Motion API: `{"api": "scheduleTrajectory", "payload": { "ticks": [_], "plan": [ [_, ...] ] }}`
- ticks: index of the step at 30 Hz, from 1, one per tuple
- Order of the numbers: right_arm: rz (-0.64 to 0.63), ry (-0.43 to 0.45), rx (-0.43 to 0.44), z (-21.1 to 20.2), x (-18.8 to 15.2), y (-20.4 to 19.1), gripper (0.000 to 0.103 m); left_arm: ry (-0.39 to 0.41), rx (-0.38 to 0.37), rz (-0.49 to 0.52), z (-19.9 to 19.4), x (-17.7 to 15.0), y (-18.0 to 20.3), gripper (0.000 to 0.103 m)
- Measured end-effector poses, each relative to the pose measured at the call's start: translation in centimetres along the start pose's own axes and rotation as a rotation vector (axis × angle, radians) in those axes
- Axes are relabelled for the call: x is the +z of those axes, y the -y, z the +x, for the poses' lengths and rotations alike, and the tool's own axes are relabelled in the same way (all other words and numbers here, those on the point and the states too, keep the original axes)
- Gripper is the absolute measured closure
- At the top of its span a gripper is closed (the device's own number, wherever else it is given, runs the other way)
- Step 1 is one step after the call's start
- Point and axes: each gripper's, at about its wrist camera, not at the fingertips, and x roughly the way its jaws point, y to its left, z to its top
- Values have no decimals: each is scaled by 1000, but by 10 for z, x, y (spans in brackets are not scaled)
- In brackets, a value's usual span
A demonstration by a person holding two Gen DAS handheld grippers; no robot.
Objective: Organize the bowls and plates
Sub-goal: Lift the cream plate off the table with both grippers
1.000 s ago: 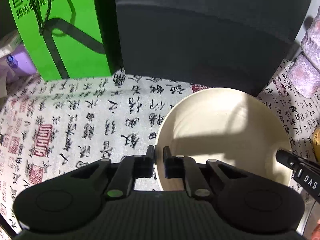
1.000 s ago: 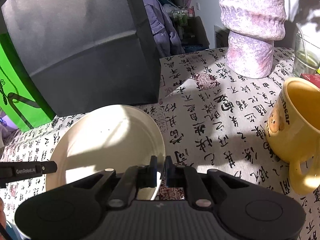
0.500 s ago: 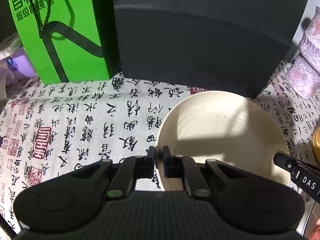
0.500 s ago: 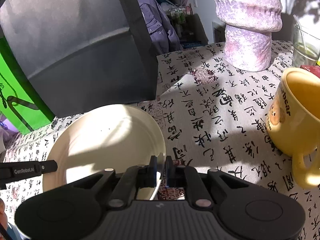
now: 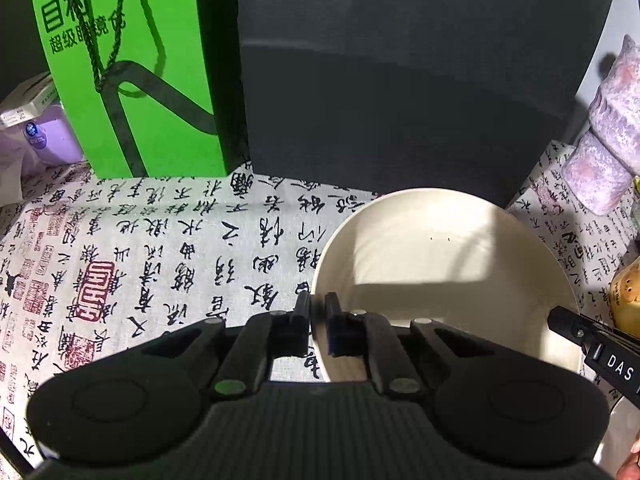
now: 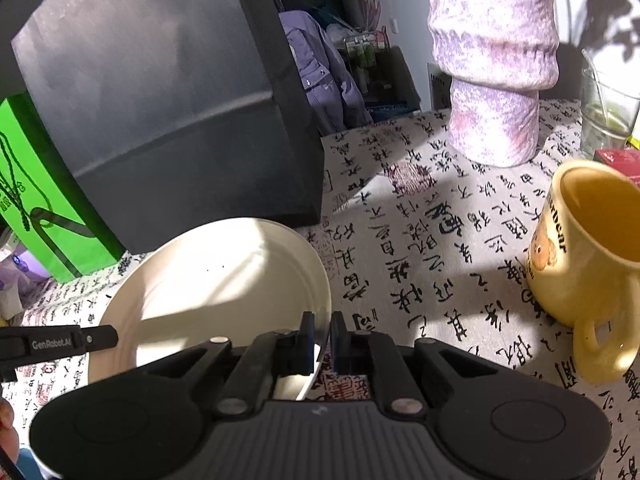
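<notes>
A cream plate (image 5: 440, 264) lies over the calligraphy-print tablecloth (image 5: 140, 272), held at two sides. My left gripper (image 5: 317, 312) is shut on its left rim, one finger outside and one inside. My right gripper (image 6: 322, 328) is shut on the right rim of the same plate (image 6: 224, 280). Each view shows the other gripper's finger at the plate's far edge: the right gripper's finger (image 5: 592, 348) and the left gripper's finger (image 6: 60, 342). Whether the plate rests on the cloth or hangs just above it, I cannot tell.
A large black bag (image 5: 400, 80) stands right behind the plate, with a green bag (image 5: 132, 72) to its left. A yellow mug (image 6: 588, 248), a mottled pink vase (image 6: 496, 80) and a glass (image 6: 608, 112) stand to the right on the tablecloth (image 6: 420, 248).
Both grippers keep their hold on the plate's rims. The plate has shifted slightly toward me, away from the black bag; otherwise nothing differs.
</notes>
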Motion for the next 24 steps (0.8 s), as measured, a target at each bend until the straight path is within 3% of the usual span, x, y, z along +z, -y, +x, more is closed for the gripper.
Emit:
{"api": "scheduleTrajectory", "payload": {
  "ticks": [24],
  "plan": [
    [-18,90,27,-63,0,-19,96,97,-14,-21,-74,-4,-12,95]
  ]
}}
